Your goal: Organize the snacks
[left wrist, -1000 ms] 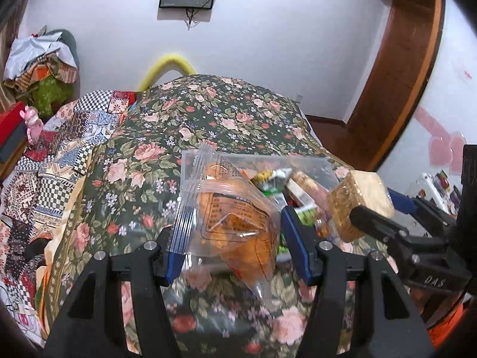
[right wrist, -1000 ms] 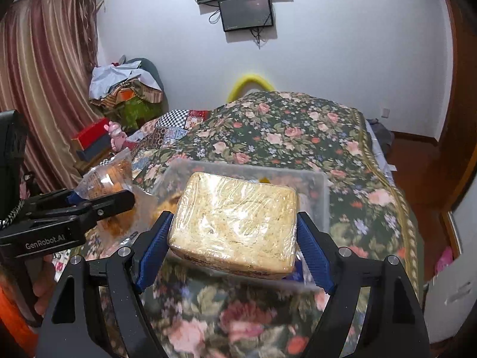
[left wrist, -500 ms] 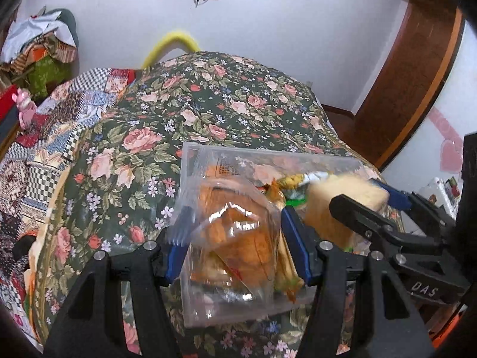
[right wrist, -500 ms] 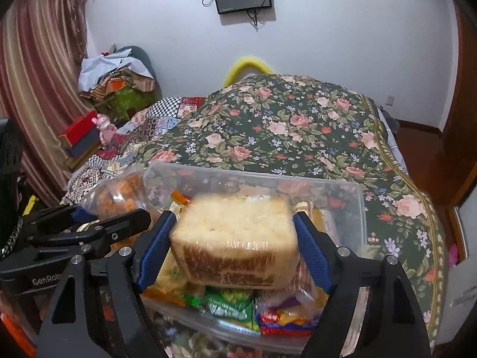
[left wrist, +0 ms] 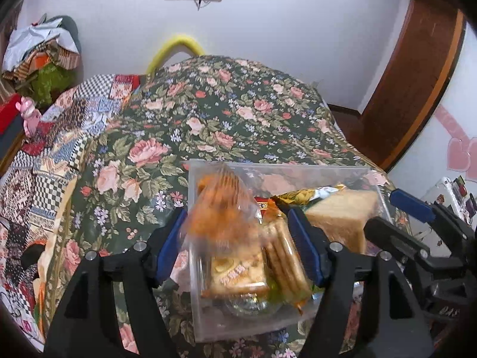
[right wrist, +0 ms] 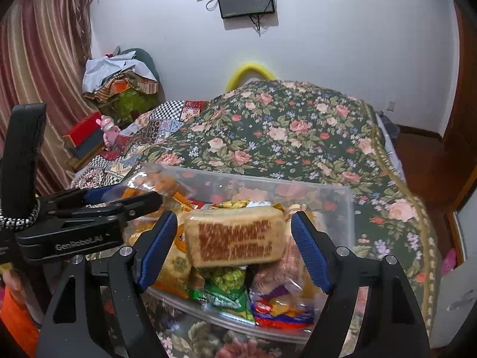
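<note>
A clear plastic bin holding several snack packs sits on the flowered bedspread. My left gripper is over the bin's left part, jaws wide apart; a clear zip bag of orange snacks lies blurred between them, and no pad visibly presses it. My right gripper is over the bin with jaws spread; the wrapped tan cracker block lies between the pads with gaps on both sides, resting on other packs. The left gripper's fingers show in the right wrist view.
The flowered bedspread covers the bed; a patchwork quilt lies on its left. Clothes pile, red box and pink toy stand at far left. A wooden door frame and floor are on the right.
Both grippers lowered their loads into the bin and opened: the cracker block now rests on the packs with gaps at the pads, and the orange snack bag has dropped between the left jaws.
</note>
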A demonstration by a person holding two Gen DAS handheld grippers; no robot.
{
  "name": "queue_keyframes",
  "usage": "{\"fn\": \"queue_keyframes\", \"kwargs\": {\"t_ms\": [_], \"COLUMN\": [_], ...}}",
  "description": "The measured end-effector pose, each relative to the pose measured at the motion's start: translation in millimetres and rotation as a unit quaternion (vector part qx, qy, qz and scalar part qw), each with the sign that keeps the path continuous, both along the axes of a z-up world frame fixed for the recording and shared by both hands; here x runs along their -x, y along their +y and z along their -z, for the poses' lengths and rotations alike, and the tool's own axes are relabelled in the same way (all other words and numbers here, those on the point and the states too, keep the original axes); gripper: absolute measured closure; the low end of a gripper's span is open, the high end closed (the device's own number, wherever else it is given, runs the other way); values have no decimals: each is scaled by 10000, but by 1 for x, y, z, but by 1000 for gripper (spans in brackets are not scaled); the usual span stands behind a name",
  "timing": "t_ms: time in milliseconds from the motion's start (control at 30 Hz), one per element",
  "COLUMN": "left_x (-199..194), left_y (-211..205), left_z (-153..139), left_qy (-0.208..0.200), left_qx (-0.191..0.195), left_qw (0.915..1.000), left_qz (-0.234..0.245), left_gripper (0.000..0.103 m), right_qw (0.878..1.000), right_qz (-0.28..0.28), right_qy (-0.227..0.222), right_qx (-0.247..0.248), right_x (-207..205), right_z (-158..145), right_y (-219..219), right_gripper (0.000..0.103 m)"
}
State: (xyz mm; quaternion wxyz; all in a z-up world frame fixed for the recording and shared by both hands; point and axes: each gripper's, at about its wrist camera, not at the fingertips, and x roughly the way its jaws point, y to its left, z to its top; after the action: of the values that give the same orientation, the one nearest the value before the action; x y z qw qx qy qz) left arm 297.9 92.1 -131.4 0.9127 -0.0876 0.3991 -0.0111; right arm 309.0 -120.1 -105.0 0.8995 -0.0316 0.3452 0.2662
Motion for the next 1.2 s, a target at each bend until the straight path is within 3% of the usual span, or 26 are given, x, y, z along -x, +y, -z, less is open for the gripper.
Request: {"fn": "queue_keyframes", "kwargs": {"t_ms": [333, 633, 700, 867, 1000, 1200], "left_x": [73, 155, 171, 197, 211, 217], "left_y": [-15, -41, -45, -54, -60, -61], "left_z": [-61, -122, -132, -145, -149, -148], "left_qy": [-879, -1934, -2108, -2434, -2591, -2600], "left_qx": [-116, -404, -431, -547, -691, -713], "left_qw": [9960, 9802, 9765, 9683, 9632, 9628], "left_qz": [-59, -125, -135, -119, -174, -179], "left_gripper": [34, 34, 33, 13, 3, 1], "right_qw": [9981, 9911, 9892, 9843, 9819, 9805], "right_qz": [183, 377, 402, 424, 463, 505], "right_qy": [-584, -1162, -1289, -1588, -1744, -1826], "right_qx": [-108, -532, -573, -644, -582, -525], "right_x": [46, 100, 111, 132, 140, 146], "right_z": [-38, -84, -92, -103, -104, -101], "right_y": [-28, -56, -59, -63, -62, -61], "right_gripper": [27, 26, 22, 0, 0, 0]}}
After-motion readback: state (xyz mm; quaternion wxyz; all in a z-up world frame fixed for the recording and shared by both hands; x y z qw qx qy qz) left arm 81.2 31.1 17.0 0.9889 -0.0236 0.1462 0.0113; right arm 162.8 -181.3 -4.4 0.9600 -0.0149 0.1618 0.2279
